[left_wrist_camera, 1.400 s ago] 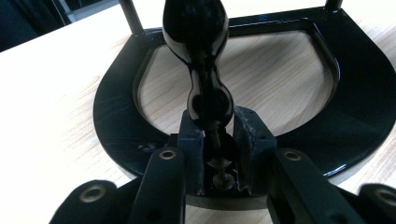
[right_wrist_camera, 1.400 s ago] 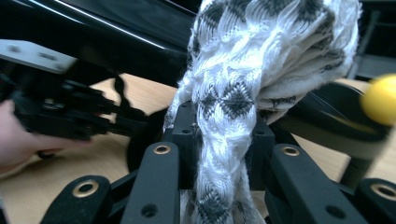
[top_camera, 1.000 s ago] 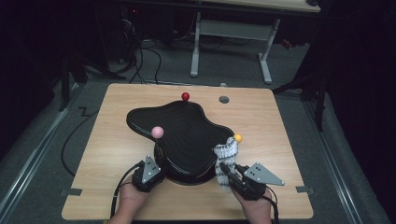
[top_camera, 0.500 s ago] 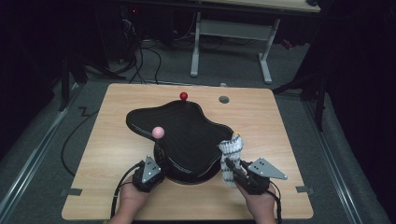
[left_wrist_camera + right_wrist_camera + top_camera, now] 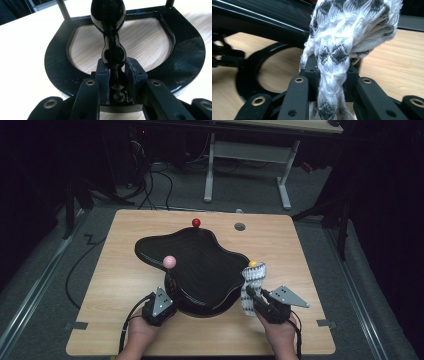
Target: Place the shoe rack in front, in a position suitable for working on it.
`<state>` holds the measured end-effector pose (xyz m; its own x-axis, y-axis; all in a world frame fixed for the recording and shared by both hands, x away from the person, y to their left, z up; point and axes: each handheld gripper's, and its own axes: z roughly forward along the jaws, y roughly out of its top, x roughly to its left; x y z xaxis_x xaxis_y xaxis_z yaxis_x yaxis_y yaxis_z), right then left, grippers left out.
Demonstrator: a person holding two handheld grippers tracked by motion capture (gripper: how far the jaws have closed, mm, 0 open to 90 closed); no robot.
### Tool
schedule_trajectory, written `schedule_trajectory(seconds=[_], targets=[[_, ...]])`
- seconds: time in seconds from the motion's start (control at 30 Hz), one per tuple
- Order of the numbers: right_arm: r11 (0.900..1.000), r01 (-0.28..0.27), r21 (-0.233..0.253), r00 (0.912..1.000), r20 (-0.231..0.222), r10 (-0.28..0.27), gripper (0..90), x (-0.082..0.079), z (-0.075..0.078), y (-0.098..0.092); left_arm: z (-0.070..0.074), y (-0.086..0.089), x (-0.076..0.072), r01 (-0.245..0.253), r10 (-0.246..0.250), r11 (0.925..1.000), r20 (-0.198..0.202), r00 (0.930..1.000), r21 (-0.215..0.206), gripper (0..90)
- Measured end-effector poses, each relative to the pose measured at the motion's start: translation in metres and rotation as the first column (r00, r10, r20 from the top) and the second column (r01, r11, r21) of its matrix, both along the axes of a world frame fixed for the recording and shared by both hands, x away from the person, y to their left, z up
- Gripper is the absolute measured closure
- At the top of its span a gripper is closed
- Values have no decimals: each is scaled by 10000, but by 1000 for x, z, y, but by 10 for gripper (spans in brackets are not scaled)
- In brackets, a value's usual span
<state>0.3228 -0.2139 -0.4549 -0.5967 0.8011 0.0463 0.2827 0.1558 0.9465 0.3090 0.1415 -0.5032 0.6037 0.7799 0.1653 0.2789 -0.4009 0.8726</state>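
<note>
Sock (image 5: pixel 252 282) draped over orange-tipped peg of black stand (image 5: pixel 200 265) on surface (image 5: pixel 115 270), right gripper (image 5: pixel 257 299) jaws clamped on sock, left gripper (image 5: pixel 165 301) jaws clamped on pink-tipped peg (image 5: pixel 169 270) near stand's front edge

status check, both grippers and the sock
Left gripper shut on the black stand's post. Right gripper shut on patterned sock, draped over orange-tipped peg. Nothing blocking.

No readable text, label, brand, number or sign is showing anywhere on the tabletop (image 5: pixel 125 270), the things on it, or either tool.
</note>
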Motion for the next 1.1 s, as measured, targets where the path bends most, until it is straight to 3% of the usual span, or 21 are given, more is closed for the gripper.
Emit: schedule_trajectory(seconds=[0.17, 0.2, 0.27, 0.37, 0.5, 0.6, 0.7, 0.83, 0.93, 1.1], targets=[[9982, -599, 38, 9978, 298, 598, 731, -11, 5, 11, 0, 0, 0, 7, -7, 10000, 5, 10000, 6, 739], [9938, -1114, 60, 9922, 565, 1109, 731, -21, 10, 19, 0, 0, 0, 11, -11, 10000, 10, 10000, 11, 739], [9895, -1441, 100, 9869, 743, 1430, 731, -27, 13, 23, 0, 0, 0, 18, -18, 10000, 8, 10000, 9, 739], [9776, -2096, 183, 9723, 1097, 2064, 730, -40, 22, 31, 0, 0, 0, 36, -36, 10000, 7, 10000, 12, 739], [9668, -2555, 89, 9568, 1455, 2516, 731, -52, 30, 36, 0, 0, 0, 59, -59, 10000, 7, 10000, 13, 739], [9685, -2490, 51, 9587, 1432, 2458, 732, -51, 30, 36, 0, 0, 0, 49, -49, 10000, 12, 10000, 9, 739], [9753, -2207, 11, 9676, 1265, 2188, 732, -44, 27, 33, 0, 1, 0, 70, -70, 10000, 30, 10000, 8, 739], [9893, -1459, -68, 9862, 782, 1460, 730, -23, 16, 22, -1, 1, 1, 97, -97, 9999, 50, 9999, -24, 740], [9956, -935, -86, 9943, 507, 939, 730, -9, 9, 12, -1, 0, 1, 100, -100, 9999, 63, 9999, -78, 740], [9998, 182, -112, 9998, -92, -183, 735, 14, -3, -9, -1, -1, 1, 109, -108, 9999, 59, 9999, -75, 740]])
